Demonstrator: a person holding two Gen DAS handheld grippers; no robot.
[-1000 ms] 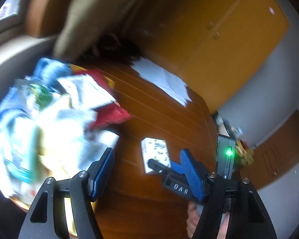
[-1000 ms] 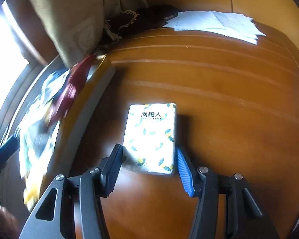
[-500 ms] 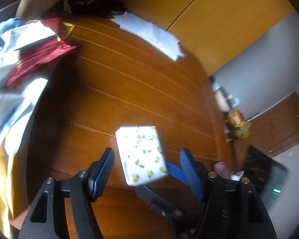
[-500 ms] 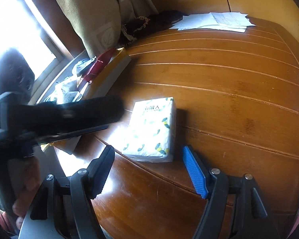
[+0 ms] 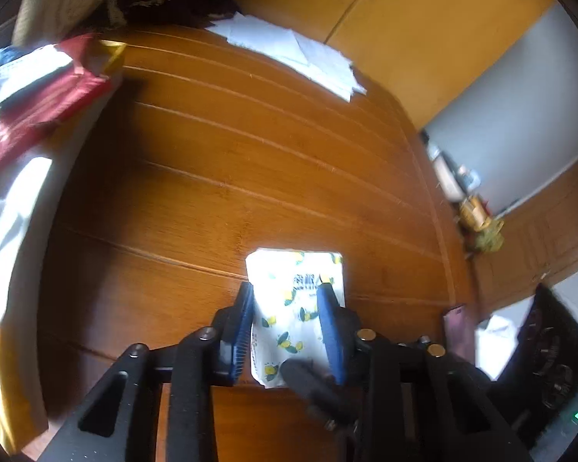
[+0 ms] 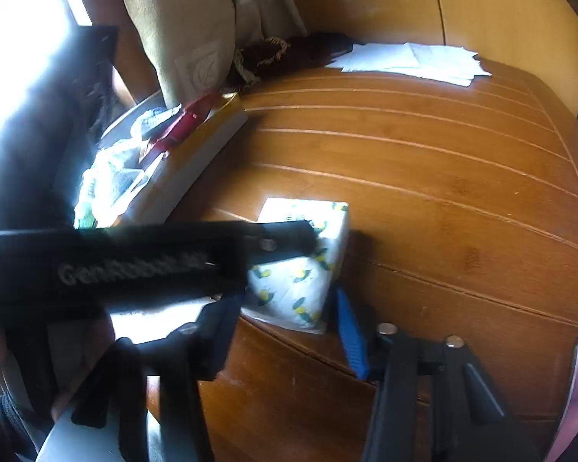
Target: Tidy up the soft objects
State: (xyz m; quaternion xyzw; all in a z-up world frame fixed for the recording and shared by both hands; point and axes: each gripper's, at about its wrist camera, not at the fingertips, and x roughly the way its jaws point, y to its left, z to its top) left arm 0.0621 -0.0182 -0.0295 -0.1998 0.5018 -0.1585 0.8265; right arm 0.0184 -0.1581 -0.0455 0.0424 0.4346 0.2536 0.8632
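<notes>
A white tissue pack (image 5: 294, 300) with a lemon print lies on the wooden table (image 5: 250, 154). My left gripper (image 5: 287, 288) is shut on the tissue pack, blue pads pressing both sides. In the right wrist view the tissue pack (image 6: 300, 269) sits between the fingers of my right gripper (image 6: 285, 300), which is open. The left gripper's black body (image 6: 135, 261) crosses that view from the left and reaches the pack.
A box (image 6: 196, 161) of packets and cloths stands at the table's left edge. White papers (image 5: 300, 54) lie at the far side. A beige cushion (image 6: 196, 27) and a dark cloth (image 6: 289, 54) are behind. Cabinet doors (image 5: 424, 30) stand beyond the table.
My left gripper swung from the box to the tissue pack and closed on it. My right gripper opened and drew back slightly from the pack.
</notes>
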